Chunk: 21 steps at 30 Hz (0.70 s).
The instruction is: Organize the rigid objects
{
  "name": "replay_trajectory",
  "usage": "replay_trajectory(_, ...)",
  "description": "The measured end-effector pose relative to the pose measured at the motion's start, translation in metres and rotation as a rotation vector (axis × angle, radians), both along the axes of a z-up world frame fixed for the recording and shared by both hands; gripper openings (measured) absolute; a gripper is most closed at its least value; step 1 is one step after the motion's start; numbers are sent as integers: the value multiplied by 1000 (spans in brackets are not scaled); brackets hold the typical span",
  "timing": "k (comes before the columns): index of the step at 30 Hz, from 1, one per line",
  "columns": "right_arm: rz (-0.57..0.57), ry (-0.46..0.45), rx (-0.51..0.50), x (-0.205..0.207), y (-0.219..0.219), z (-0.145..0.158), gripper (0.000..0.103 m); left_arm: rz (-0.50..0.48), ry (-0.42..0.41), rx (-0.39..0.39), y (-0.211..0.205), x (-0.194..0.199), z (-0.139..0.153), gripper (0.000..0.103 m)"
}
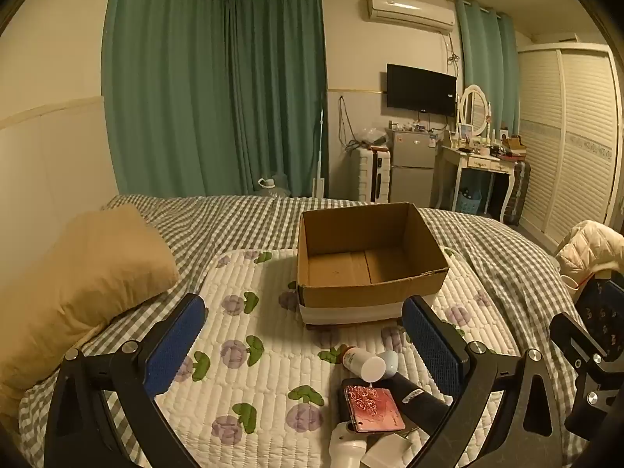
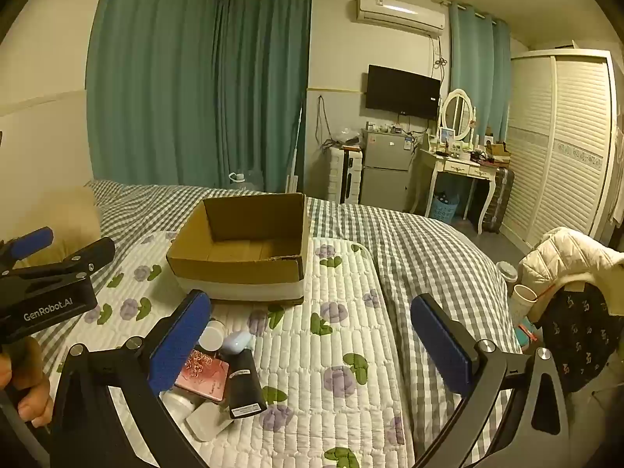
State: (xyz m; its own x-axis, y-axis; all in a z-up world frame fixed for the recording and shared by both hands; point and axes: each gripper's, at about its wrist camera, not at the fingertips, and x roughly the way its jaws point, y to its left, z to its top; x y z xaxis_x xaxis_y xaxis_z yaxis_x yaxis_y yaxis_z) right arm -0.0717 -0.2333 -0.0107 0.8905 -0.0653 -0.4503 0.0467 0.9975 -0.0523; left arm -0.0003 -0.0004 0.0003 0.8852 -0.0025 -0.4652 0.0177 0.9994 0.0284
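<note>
An open, empty cardboard box (image 1: 370,273) sits on a floral quilted mat (image 1: 253,351) on the bed; it also shows in the right wrist view (image 2: 241,257). A cluster of small items lies in front of it: a white bottle (image 1: 362,362), a pale blue case (image 1: 390,360), a pink patterned case (image 1: 374,407), a black tube (image 1: 417,397). In the right wrist view they are the pink case (image 2: 202,374), black tube (image 2: 243,390), white bottle (image 2: 212,335). My left gripper (image 1: 308,343) is open and empty above the mat. My right gripper (image 2: 312,343) is open and empty, right of the cluster.
A tan pillow (image 1: 78,280) lies at the left. The checked bedspread (image 2: 409,241) covers the bed. A chair with a white jacket (image 2: 565,253) stands at the right bedside. The left gripper body (image 2: 46,296) shows at the left of the right wrist view.
</note>
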Motion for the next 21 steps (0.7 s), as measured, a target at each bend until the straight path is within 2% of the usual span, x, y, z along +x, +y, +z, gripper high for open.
replay_trajectory(21,1,-6,3,-2,0,4,103,1,-9,21,-3,-3,-1,103)
